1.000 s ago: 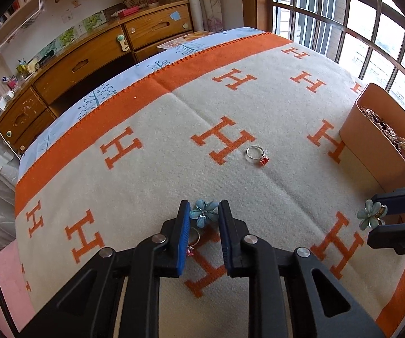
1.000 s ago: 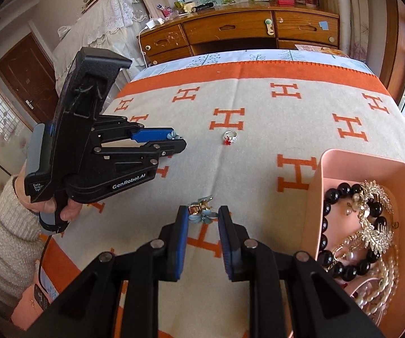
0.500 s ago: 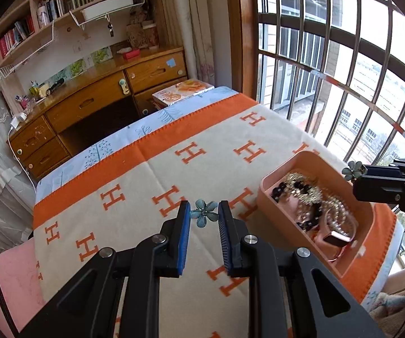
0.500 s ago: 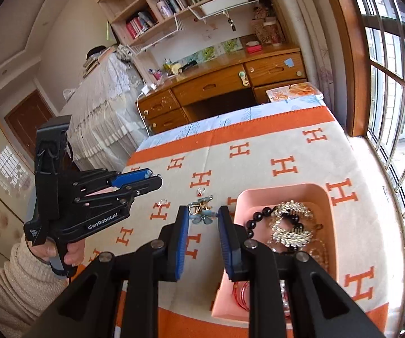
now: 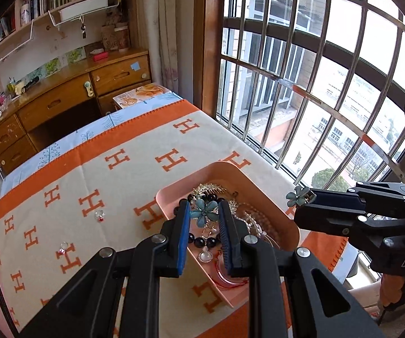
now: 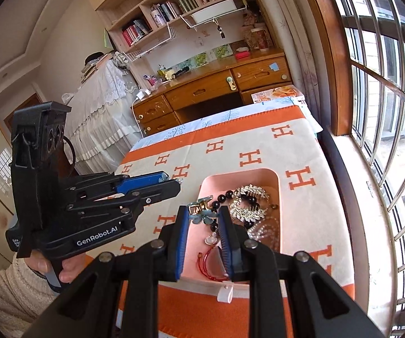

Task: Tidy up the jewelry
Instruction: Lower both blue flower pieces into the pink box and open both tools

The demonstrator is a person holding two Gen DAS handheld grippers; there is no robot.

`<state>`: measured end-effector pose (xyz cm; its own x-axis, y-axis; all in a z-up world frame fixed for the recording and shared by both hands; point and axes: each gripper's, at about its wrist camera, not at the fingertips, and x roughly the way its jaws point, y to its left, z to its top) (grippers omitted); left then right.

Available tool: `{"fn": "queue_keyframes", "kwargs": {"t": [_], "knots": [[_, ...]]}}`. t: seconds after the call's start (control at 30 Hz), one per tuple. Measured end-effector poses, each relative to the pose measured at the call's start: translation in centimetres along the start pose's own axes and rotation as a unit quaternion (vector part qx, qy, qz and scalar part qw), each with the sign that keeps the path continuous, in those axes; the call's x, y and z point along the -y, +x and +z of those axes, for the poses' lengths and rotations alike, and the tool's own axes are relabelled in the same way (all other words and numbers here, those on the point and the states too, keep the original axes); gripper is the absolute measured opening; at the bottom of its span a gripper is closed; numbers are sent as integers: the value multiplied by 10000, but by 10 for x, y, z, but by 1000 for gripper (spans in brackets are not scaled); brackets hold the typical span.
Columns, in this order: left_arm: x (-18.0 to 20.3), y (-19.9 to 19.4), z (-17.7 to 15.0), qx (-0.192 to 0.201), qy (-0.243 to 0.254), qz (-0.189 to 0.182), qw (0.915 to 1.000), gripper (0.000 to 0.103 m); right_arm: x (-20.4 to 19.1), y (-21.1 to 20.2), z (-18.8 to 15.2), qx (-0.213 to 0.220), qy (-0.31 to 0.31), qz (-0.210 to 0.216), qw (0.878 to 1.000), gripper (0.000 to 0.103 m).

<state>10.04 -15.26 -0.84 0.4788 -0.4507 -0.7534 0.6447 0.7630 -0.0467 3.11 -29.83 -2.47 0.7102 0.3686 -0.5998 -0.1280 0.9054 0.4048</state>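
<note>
Left-wrist view, lower left of frame: two small rings (image 5: pixel 100 215) (image 5: pixel 62 247) lie loose on the orange-and-cream H blanket (image 5: pixel 61 180), apart from each other. Centre: left hand-held gripper (image 5: pixel 203 217) narrowed on a blue flower clip (image 5: pixel 204 212), pads pinching its petals, hanging over the pink tray (image 5: pixel 270 197) w/ beads & pearls inside. Right edge: right hand-held gripper (image 5: pixel 301 197) also narrow, holding a second flower clip (image 5: pixel 298 195) by its metal back, beside the tray's far rim. Both clips look light, stiff, prob. brittle at petals; metal clasp seems the safer hold. Rings: tiny, slick, likely to roll, so pinch across the band.
</note>
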Motion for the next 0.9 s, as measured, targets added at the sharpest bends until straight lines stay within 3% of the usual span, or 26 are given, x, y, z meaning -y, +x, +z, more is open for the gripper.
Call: {"fn": "queue_keyframes", "kwargs": {"t": [0.47, 0.63, 0.9], "knots": [[12, 40, -37, -747, -139, -4, 9971, 20, 39, 17, -15, -217, 322, 195, 9991, 22], [8, 28, -40, -647, -178, 103, 9977, 45, 33, 28, -17, -365, 201, 355, 9985, 22], [-9, -12, -35, -176, -369, 316, 9987, 47, 14, 38, -23, -555, -34, 476, 9973, 22]]}}
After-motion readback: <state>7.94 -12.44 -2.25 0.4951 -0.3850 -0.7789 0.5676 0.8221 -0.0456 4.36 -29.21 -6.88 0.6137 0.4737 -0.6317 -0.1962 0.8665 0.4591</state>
